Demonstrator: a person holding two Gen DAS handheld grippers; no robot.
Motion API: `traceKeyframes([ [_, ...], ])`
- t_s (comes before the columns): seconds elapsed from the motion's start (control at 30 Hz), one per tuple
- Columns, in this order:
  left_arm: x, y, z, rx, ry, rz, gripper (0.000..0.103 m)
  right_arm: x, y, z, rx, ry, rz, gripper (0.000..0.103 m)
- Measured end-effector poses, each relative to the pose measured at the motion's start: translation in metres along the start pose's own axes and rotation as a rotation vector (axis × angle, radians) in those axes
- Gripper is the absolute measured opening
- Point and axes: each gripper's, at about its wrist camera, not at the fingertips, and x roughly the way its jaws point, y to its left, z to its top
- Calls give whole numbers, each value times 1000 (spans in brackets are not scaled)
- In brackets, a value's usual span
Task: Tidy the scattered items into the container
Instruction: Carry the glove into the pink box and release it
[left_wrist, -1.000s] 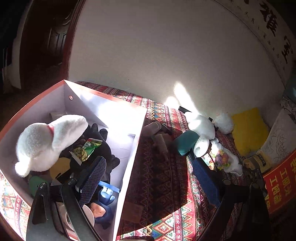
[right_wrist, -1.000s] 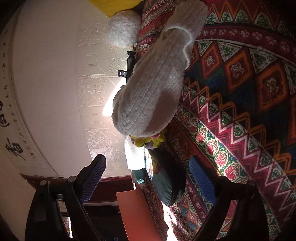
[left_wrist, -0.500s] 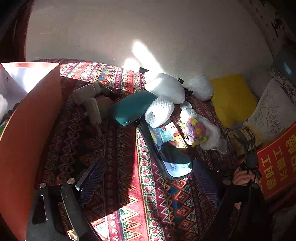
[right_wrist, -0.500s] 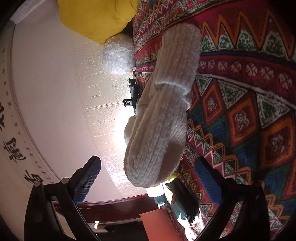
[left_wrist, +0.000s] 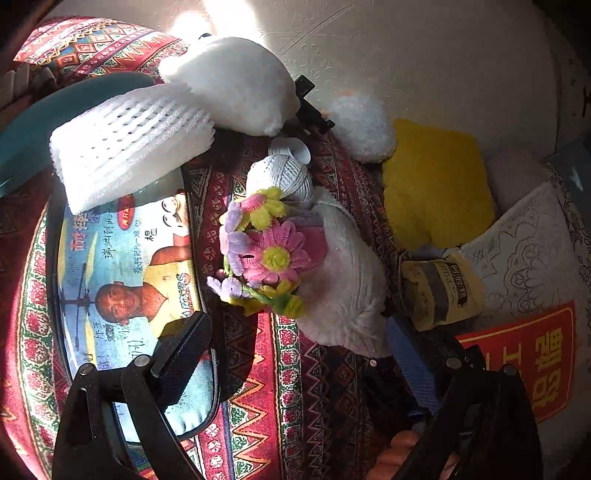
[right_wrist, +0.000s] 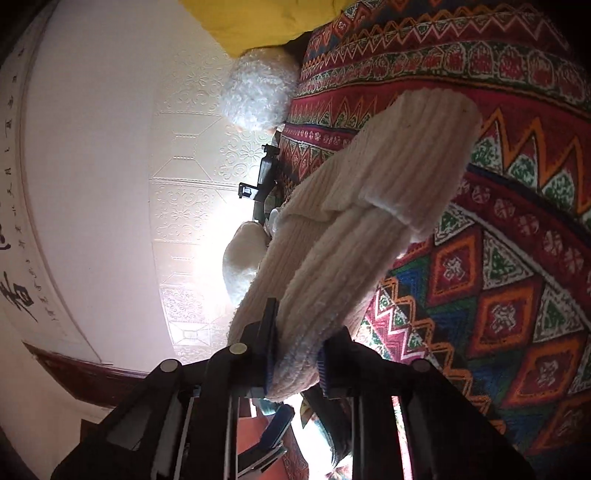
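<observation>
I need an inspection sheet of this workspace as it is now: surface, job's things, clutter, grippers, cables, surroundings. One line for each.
Surface: patterned cloth, sunlit in part.
Job's things: cream sock; flower bunch on a white plush; string ball; foam net; printed pouch; teal case. No container clearly seen.
Clutter: yellow cushion, lace pillow, red sign, paper packet.
Grippers: left gripper open, above the cloth near the flowers; right gripper closing, its fingers pressing the sock's end.
Cables: nothing seen.
Surroundings: embossed white wall with dark calligraphy.
</observation>
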Motion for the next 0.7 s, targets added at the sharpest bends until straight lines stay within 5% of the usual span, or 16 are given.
traceKeyframes([
  [0.17, -47, 7, 6, -63, -52, -133, 95, -7, 43, -22, -72, 126, 180, 16],
  [0.3, -101, 32, 4, -173, -82, -252, 95, -6, 84, -56, -155, 323, 367, 16],
  [0.47, -184, 68, -19, -239, -120, -429, 96, 8, 134, -138, -263, 573, 525, 15],
  [0.7, -328, 129, -44, -289, -304, -610, 95, 45, 198, -277, -419, 800, 553, 15],
])
